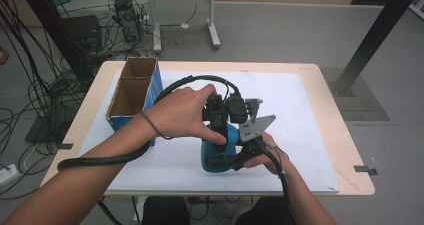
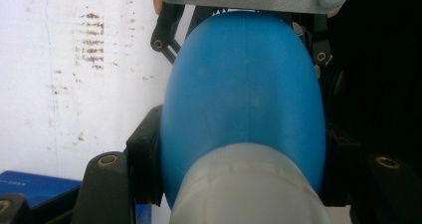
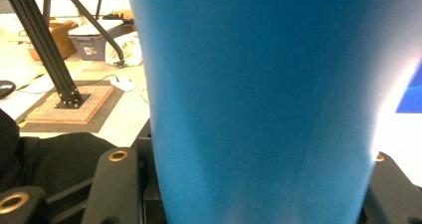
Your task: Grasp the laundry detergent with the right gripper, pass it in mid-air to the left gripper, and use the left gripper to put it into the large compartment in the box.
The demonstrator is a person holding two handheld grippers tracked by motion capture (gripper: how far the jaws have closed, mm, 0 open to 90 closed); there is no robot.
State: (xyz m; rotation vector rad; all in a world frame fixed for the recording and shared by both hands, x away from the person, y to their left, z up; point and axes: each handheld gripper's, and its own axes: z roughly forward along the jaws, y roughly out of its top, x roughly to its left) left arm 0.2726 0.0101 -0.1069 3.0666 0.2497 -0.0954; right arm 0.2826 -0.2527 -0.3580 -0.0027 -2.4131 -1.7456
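A pale wooden worktop fills the middle of the high view, most of it covered by a white sheet. Grey floor lies around it. At the upper left of the frame, black cables tangle over the floor. A second table's white legs stand at the top centre. A black metal post slants at the upper right, its foot on a dark mat.
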